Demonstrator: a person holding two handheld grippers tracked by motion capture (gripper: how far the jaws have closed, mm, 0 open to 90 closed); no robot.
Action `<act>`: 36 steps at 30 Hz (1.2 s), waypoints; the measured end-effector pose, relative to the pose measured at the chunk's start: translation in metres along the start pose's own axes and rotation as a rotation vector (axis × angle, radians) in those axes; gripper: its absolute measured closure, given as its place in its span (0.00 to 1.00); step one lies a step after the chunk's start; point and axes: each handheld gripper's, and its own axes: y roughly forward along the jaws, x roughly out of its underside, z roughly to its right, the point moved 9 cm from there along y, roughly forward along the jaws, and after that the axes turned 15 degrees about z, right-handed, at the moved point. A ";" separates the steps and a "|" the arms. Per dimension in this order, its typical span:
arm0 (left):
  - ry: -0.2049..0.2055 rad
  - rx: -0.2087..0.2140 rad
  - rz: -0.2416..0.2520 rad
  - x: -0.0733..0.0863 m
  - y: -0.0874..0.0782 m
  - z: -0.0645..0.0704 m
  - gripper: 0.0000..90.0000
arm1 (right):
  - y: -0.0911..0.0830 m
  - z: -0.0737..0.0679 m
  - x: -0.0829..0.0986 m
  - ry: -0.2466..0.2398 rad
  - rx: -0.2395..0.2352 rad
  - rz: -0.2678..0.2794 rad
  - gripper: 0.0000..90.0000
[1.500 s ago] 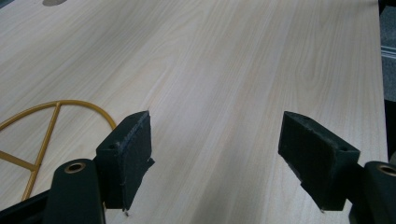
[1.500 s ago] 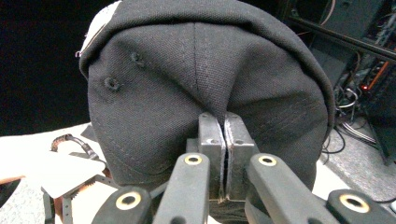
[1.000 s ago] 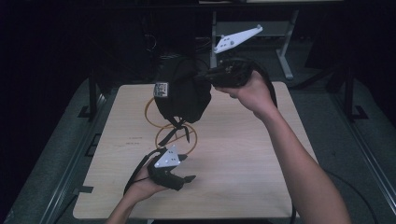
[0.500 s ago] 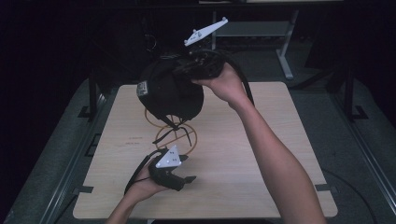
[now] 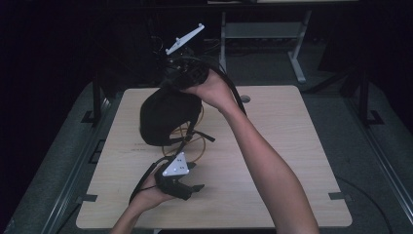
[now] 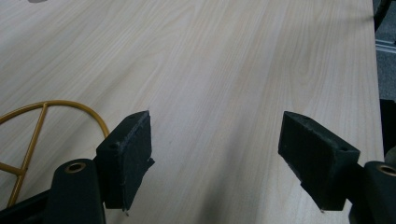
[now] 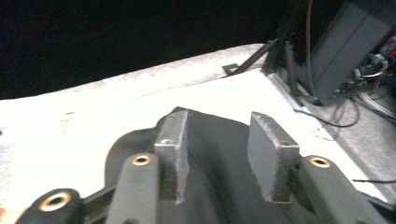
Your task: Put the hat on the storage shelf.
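One black cloth bag [image 5: 165,117], soft, limp, apparently light, pinched at its top fold between right gripper [image 5: 187,78] jaws; left gripper [image 5: 187,187] gapes wide, empty.

The left gripper [image 5: 187,187] rests low near the table's [image 5: 292,161] front edge, jaws wide apart; the right gripper [image 5: 182,80] is raised over the back edge, jaws pinched on black cloth [image 5: 165,117].
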 end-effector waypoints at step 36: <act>-0.019 0.007 0.011 0.001 0.002 0.003 0.28 | -0.058 0.018 0.057 0.092 0.031 0.012 0.47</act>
